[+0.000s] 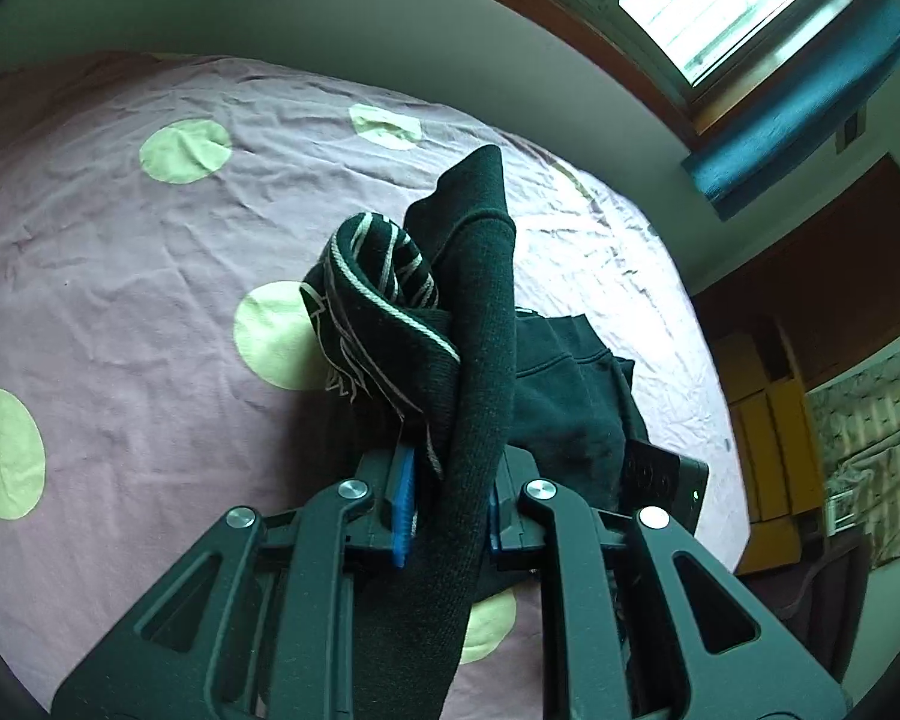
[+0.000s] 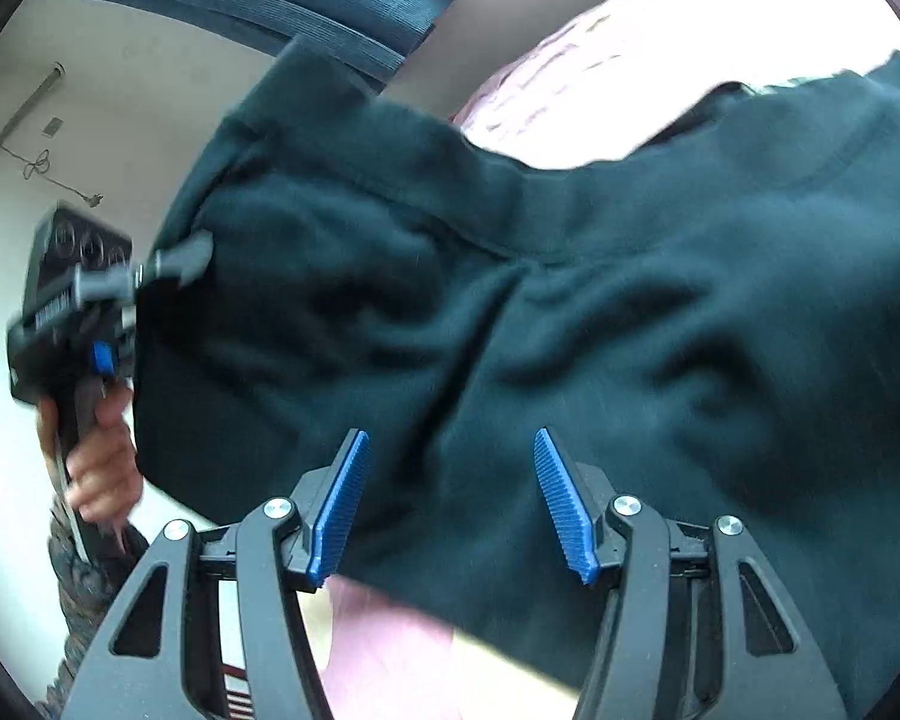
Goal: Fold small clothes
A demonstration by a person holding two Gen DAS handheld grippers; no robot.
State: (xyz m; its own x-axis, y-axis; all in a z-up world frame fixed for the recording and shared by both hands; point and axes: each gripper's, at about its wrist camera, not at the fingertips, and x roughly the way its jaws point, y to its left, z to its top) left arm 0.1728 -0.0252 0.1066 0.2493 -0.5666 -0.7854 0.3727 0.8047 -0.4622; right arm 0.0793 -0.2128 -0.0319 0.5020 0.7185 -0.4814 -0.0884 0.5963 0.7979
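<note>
Currently your left tongs are clamped on a fold of the dark garment, which rises between the blue pads and drapes forward, its striped trim bunched on top. The rest of the garment hangs down toward the bed, well lifted off the sheet.

Your right tongs stand apart, pads clear, with the garment spread just ahead of them; no grip there yet. That view is blurred, so edges are hard to place. The left tongs appear at its far corner, pinching the cloth.

Judgement: the step is taking a second corner. Aim the right tongs at a hem edge, not mid-panel. Close on a single layer, then draw both grips apart level before lowering onto the bed.
</note>
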